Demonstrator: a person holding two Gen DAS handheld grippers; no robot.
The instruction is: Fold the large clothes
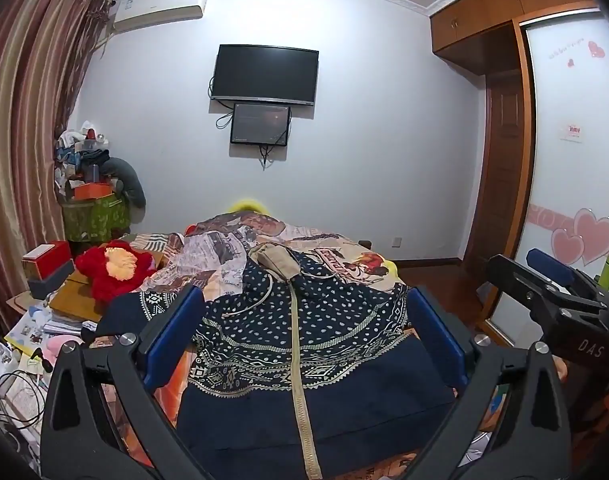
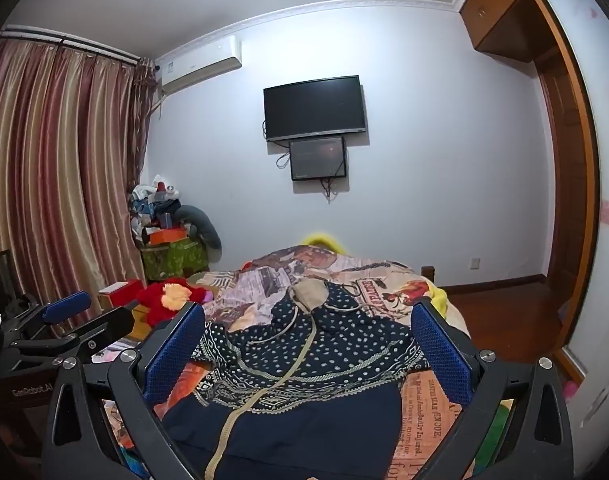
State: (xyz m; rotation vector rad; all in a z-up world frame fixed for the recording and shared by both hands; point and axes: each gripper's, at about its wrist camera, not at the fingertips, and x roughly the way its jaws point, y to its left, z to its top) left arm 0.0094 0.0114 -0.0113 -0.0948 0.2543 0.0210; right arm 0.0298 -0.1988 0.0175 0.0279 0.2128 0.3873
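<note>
- Lying spread on the bed, front upward, a navy hooded jacket (image 1: 304, 344) with white dots across the chest, patterned bands below them and a plain navy lower panel.
- A pale zipper (image 1: 298, 364) runs down the middle of the jacket; it is straight in the left wrist view and bends toward the hem in the right wrist view.
- The beige-lined hood (image 1: 276, 262) lies at the far end, with light drawcords trailing over the dotted cloth.
- The printed bedspread (image 2: 420, 420) shows bare on the right of the jacket; beyond the bed's right edge lies wooden floor (image 2: 500, 312).
- On the left, a red plush toy (image 1: 114, 270) and boxes crowd the bed's margin, close to the jacket's sleeve.
- The left gripper (image 1: 304, 336) hovers over the jacket's lower half, jaws spread wide, blue pads flanking the garment without visible contact; nothing is held.
- The right gripper (image 2: 308, 352) is likewise wide apart and empty, raised above the hem.
- Each gripper appears at the edge of the other's view, side by side.
</note>
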